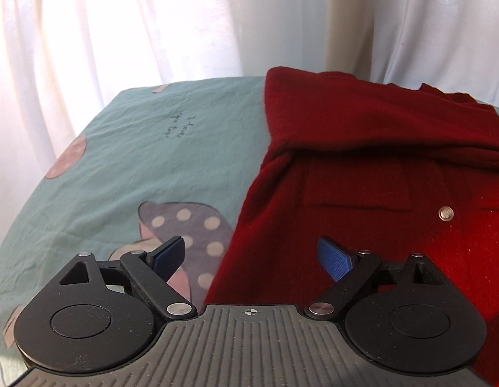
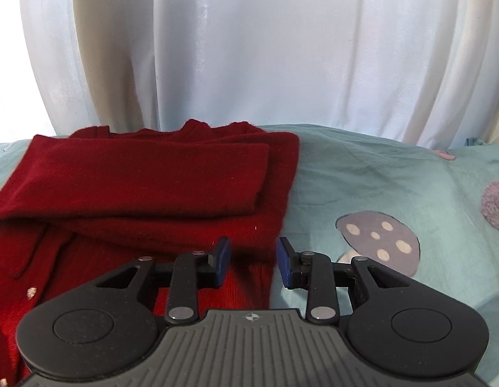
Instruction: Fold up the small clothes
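I see the red knit cardigan (image 1: 362,167), sleeves folded across, lying lengthwise away from me on the mushroom-print sheet (image 1: 126,148), w/ left gripper (image 1: 252,258) spread wide over its left edge and right gripper (image 2: 253,262) part-open, empty, at its right edge, both about equally near.

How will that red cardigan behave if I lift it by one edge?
The cardigan probably flops and unfolds: its sleeves lie loosely folded across the body. The thick, fuzzy knit looks grippy, likely dragging on the sheet rather than sliding.
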A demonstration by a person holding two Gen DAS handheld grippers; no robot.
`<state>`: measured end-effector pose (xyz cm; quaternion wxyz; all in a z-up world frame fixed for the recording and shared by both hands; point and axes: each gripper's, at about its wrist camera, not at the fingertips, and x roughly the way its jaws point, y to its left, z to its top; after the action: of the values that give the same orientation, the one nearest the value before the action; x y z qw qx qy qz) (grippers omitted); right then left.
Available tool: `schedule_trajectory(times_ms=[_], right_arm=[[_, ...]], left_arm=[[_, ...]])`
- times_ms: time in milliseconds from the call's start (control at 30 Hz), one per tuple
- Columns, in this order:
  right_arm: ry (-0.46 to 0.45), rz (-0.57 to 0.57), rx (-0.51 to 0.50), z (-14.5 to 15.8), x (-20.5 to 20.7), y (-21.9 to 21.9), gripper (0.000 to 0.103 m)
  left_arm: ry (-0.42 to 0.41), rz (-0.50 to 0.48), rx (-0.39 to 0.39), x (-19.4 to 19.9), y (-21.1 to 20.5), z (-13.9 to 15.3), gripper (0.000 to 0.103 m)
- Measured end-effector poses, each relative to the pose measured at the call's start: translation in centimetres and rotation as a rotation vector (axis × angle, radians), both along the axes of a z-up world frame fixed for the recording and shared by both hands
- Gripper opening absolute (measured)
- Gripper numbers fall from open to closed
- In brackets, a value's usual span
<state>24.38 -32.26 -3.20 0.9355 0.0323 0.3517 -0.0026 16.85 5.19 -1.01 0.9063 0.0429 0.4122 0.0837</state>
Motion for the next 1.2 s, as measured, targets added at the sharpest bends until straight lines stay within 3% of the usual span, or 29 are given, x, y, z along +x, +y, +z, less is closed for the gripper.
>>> schedule_trajectory(times_ms=[300,433,667,800,967,1100,1200], right_arm=[[0.002,-0.049,0.208,2.7,-12.3,-2.5,0.031],[0.061,-0.023,0.194,2.1,-16.4,-2.5,0.031],[0.174,-0.07,0.213,-0.6,-21.2,-4.1,0.036],[0.207,-0.077,0.25,-1.5,-22.5,-4.9,0.037],[0.251,-0.065,0.339,-3.0,-22.6,-5.6,0.037],[0.246,-0.062,0.376,-3.4,-22.4,-5.9,0.037],[0.256,-0.046,0.412,-3.5,-22.3,-6.3,0.037]], left_arm=[[0.052,0.019,-0.034,-7.3,1.5,1.3,0.095],[0.077,0.079,-0.07,-10.0,3.4,1.0,0.095],[0.091,0.159,-0.23,-12.2,7.8,0.3,0.094],[0.14,0.175,-0.373,-12.0,9.2,-0.9,0.084],[0.185,0.197,-0.437,-11.7,9.9,-2.2,0.068],[0.2,0.165,-0.468,-11.7,9.8,-2.0,0.048],[0.219,0.148,-0.489,-11.9,9.9,-2.0,0.044]])
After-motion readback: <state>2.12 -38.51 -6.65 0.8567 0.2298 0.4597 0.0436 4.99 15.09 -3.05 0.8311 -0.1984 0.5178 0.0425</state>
